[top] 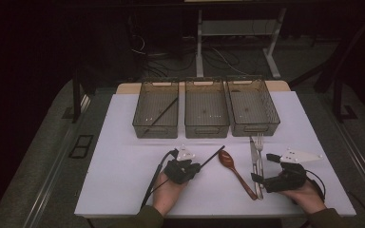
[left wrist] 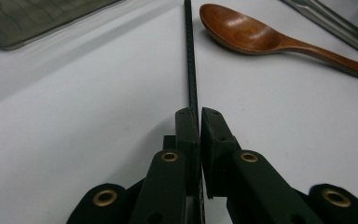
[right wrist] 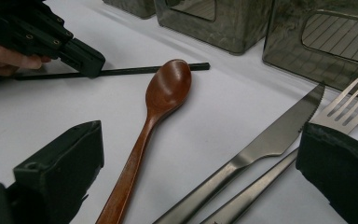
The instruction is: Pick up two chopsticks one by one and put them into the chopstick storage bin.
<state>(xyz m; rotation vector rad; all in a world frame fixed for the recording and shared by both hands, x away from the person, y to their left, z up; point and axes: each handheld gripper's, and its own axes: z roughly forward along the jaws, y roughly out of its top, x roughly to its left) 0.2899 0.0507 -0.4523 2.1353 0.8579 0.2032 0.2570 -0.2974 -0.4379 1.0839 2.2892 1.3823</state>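
Clamping a thin black stick [left wrist: 192, 56], the left gripper [left wrist: 199, 116] has its jaws pressed together on the stick's near end, low over the white table [top: 123, 161]; the stick runs forward from the jaws and ends just beside the bowl of a wooden spoon [left wrist: 261, 37]. The right gripper [right wrist: 200, 154] rests with its jaws wide apart, holding nothing; the spoon handle, a knife [right wrist: 265, 140] and a fork [right wrist: 349, 109] lie on the table between them. In the high view the spoon lies between the two grippers, the knife and fork side by side at the right. Three mesh bins [top: 206, 114] stand in a row at the far edge, and the left bin [top: 145, 111] contains another black stick [top: 164, 113].
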